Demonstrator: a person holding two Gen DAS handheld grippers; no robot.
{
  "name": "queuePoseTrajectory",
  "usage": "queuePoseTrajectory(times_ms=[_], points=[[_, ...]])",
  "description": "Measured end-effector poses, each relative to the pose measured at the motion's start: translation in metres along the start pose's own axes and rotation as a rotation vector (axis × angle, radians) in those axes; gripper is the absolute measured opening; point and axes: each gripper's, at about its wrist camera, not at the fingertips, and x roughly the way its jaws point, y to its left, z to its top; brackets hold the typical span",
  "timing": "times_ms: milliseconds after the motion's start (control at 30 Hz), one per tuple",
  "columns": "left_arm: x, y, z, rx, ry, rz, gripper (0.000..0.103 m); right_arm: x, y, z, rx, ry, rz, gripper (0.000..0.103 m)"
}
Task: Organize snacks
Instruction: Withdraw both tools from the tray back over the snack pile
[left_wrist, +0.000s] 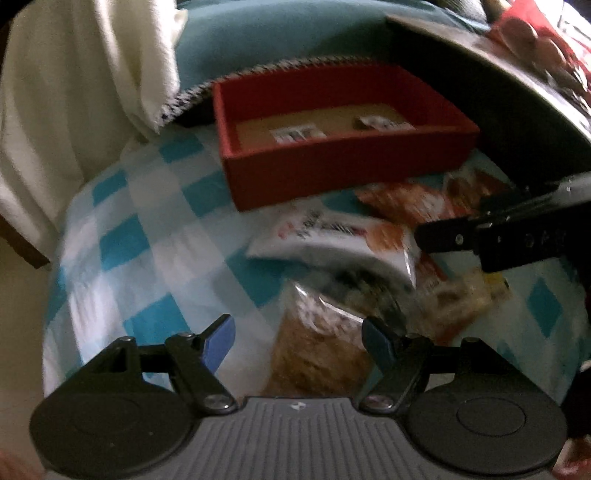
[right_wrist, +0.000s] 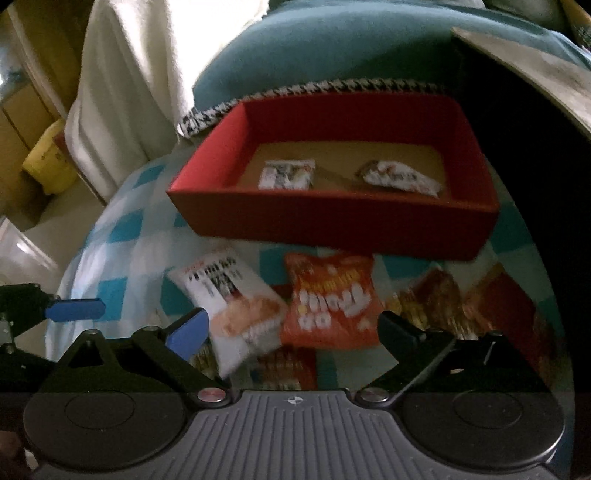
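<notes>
L gripper (left_wrist: 297, 341) open, nothing pinched, over clear-wrapped snack (left_wrist: 317, 347) on check cloth (left_wrist: 155, 236); come straight down, pinch pkt mid, not the flappy edge. R gripper (right_wrist: 291, 332) jaws wide, empty, above white pkt (right_wrist: 229, 295) & orange bag (right_wrist: 330, 301). Red box (right_wrist: 332, 221) behind holds 2 small pkts (right_wrist: 286, 173), rest bare

No legible print on snack packets (right_wrist: 328, 302)
</notes>
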Motion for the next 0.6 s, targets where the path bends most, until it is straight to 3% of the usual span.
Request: queuePoseTrajectory(times_ms=[400,600], points=[[0.016,-0.021,-0.012,0.093,0.061,-0.001,0.07,-0.028,-0.036,-0.064,0.134,0.077,-0.045,0.103],[0.023,-0.026,-0.017,0.105,0.086,0.02,0.07,-0.029,-0.038,-0.085,0.113,0.122,-0.065,0.103]])
